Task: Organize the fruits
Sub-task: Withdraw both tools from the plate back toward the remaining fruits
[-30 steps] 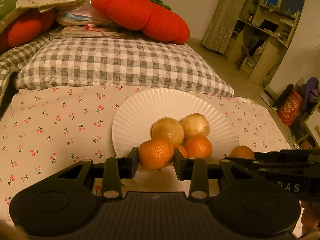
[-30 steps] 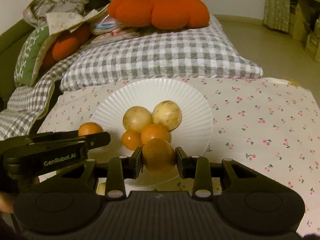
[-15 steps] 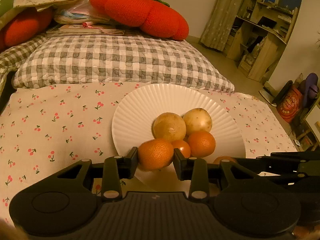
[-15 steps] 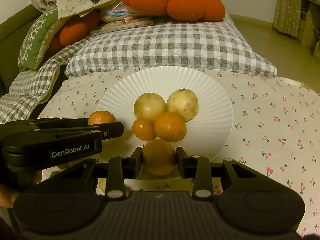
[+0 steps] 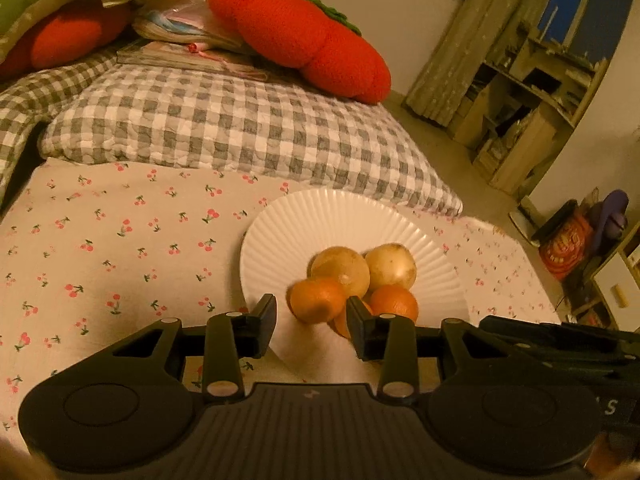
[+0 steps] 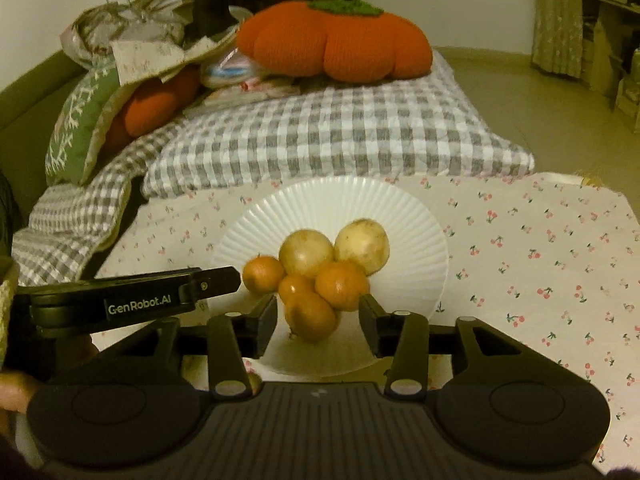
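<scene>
A white ribbed plate (image 5: 320, 220) (image 6: 340, 200) on the cherry-print cloth holds two pale round fruits (image 6: 306, 254) and several oranges. My left gripper (image 5: 311, 316) stands open at the plate's near left edge. An orange (image 5: 318, 300) lies just past its fingertips against the pile, with a gap at the left pad. My right gripper (image 6: 318, 320) has its jaws opening. A duller orange (image 6: 310, 316) rests on the plate between them, clear of both pads. In the right wrist view the left gripper's finger (image 6: 216, 280) ends beside the leftmost orange (image 6: 262, 274).
A grey checked cushion (image 5: 240, 132) borders the cloth behind the plate, with an orange pumpkin pillow (image 6: 336, 44) and piled items on it. Bare cherry-print cloth (image 6: 540, 260) spreads right of the plate. Wooden shelves (image 5: 540, 100) stand far right. A hand (image 6: 16, 392) shows at lower left.
The right jaws have spread and let go of the dull orange, which now sits on the plate. The left gripper's orange has left the pads and lies against the pile. The left view has tilted.
</scene>
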Action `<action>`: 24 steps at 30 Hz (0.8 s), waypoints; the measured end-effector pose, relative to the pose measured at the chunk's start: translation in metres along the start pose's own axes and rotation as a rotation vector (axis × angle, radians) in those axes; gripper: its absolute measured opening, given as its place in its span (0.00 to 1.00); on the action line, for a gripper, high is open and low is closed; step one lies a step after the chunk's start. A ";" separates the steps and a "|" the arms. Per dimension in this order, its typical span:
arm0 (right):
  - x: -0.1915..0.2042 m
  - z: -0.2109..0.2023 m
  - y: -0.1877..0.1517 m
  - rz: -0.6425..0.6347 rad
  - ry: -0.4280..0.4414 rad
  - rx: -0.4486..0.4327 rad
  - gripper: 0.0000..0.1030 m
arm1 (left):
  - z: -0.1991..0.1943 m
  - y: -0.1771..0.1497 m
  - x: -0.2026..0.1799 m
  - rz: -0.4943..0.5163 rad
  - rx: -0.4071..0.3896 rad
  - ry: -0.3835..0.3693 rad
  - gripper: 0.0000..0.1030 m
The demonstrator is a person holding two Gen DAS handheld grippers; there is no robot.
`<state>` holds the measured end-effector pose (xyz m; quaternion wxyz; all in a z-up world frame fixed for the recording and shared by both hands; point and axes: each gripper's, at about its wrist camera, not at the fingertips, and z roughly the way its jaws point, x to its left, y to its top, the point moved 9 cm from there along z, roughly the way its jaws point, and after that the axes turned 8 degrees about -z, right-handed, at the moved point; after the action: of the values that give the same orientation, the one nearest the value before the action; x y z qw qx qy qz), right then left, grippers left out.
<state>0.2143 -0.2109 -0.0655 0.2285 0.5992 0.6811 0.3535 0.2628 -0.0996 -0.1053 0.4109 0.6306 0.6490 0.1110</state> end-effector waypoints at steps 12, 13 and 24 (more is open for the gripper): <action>0.024 -0.005 -0.004 -0.043 0.038 0.004 0.62 | -0.031 -0.003 0.041 -0.149 0.036 0.061 0.33; 0.026 -0.005 -0.005 -0.043 0.042 0.008 0.62 | -0.034 -0.003 0.048 -0.160 0.037 0.075 0.34; 0.060 -0.006 -0.022 -0.113 0.085 0.054 0.73 | -0.077 0.006 0.128 -0.259 -0.053 0.294 0.62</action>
<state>0.1850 -0.1543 -0.0712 0.2030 0.5503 0.7320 0.3467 0.2317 0.0469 -0.1026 0.3392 0.5077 0.7746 0.1651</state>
